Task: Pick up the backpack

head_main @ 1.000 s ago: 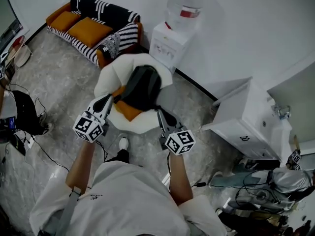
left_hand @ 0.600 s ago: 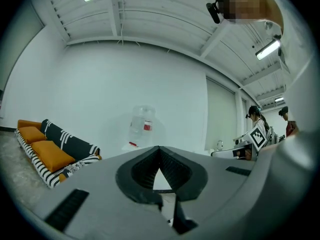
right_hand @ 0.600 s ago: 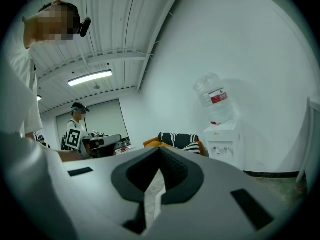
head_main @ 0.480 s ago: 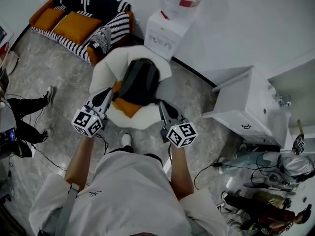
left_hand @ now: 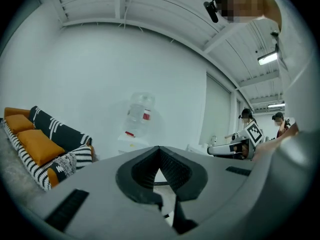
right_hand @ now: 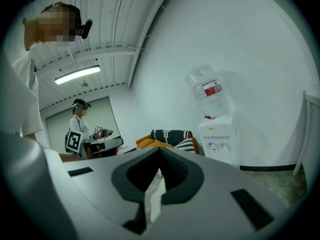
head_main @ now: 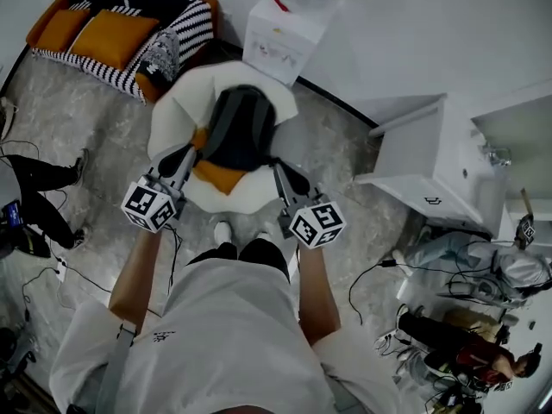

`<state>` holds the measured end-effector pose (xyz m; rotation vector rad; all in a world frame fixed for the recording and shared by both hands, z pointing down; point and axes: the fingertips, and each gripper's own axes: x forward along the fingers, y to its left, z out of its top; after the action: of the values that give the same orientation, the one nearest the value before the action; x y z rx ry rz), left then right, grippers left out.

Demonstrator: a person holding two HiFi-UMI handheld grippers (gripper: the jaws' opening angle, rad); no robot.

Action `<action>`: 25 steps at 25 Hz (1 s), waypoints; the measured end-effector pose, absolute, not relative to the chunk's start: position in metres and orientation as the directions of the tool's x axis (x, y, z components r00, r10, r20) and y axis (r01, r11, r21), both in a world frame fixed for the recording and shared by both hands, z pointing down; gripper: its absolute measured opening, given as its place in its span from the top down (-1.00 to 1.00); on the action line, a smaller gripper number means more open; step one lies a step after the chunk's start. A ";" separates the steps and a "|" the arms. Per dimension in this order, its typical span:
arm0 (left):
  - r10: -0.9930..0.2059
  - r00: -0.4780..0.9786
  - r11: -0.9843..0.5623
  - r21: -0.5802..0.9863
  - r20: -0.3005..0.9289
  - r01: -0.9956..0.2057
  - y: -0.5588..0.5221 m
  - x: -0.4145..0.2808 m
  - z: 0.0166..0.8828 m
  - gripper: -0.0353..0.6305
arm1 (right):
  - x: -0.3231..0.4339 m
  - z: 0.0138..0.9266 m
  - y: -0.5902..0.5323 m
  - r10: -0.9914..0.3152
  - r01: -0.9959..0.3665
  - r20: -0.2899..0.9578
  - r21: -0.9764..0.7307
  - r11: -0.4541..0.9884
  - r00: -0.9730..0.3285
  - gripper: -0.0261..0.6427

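Both of my hand-held grippers are shut tight with nothing in them. The left hand-held gripper [head_main: 186,155] is at the left edge of the white chair [head_main: 169,115]. The right hand-held gripper [head_main: 279,173] is at the chair's lower right.

The backpack [head_main: 241,129] lies on that chair in the upper middle of the head view. It is propped over an orange cushion [head_main: 216,178], between my two tips and just past them.

I take this to be the approach, with the grasp not yet made. Neither gripper view shows the bag. They look over it to the wall, the water dispenser [head_main: 278,46] and the striped sofa [head_main: 112,20]. So I should tip both noses down until the dark fabric fills the gap between the jaws.

The jaws must part before they reach it, or I will only shove the bag into the seat back. I cannot see a handle or strap from here. I would look for one near the top and bite it deep. Failing that, I would pinch both flanks evenly. The bag looks soft and will likely sag, so I should lift it straight up and leave the cushion behind.
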<state>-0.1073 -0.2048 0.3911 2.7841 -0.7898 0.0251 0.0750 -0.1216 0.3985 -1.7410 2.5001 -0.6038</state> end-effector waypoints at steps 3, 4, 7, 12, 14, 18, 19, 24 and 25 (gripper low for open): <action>-0.487 0.868 -0.832 0.251 0.095 -0.494 -0.209 -0.096 0.401 0.89 | 0.081 0.403 -0.128 -0.910 -0.894 0.192 -0.343 0.288 -0.366 0.90; -0.481 0.871 -0.835 0.251 0.102 -0.490 -0.210 -0.092 0.404 0.89 | 0.084 0.404 -0.131 -0.911 -0.892 0.189 -0.351 0.286 -0.366 0.90; -0.474 0.869 -0.839 0.227 0.141 -0.494 -0.213 -0.080 0.417 0.89 | 0.094 0.413 -0.141 -0.906 -0.888 0.192 -0.355 0.293 -0.376 0.90; -0.518 0.832 -0.804 0.219 0.196 -0.553 -0.225 -0.068 0.439 0.89 | 0.110 0.430 -0.163 -0.886 -0.881 0.211 -0.337 0.331 -0.414 0.90; -0.544 0.813 -0.783 0.222 0.208 -0.581 -0.234 -0.062 0.445 0.89 | 0.119 0.440 -0.175 -0.874 -0.873 0.220 -0.343 0.347 -0.434 0.90; -0.578 0.788 -0.754 0.230 0.210 -0.615 -0.259 -0.044 0.456 0.89 | 0.138 0.466 -0.204 -0.850 -0.862 0.244 -0.340 0.377 -0.468 0.90; -0.581 0.787 -0.752 0.232 0.209 -0.617 -0.264 -0.039 0.459 0.89 | 0.142 0.472 -0.209 -0.845 -0.859 0.248 -0.341 0.382 -0.474 0.90; -0.590 0.777 -0.738 0.243 0.222 -0.630 -0.287 -0.024 0.484 0.89 | 0.152 0.510 -0.236 -0.819 -0.846 0.278 -0.354 0.398 -0.502 0.90; -0.592 0.773 -0.733 0.246 0.228 -0.634 -0.293 -0.022 0.491 0.89 | 0.153 0.518 -0.243 -0.813 -0.844 0.285 -0.358 0.401 -0.507 0.90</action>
<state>-0.0218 -0.2933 0.4910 2.6575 -0.9456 0.1915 0.1534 -0.2432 0.5184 -1.5892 2.6828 -0.7480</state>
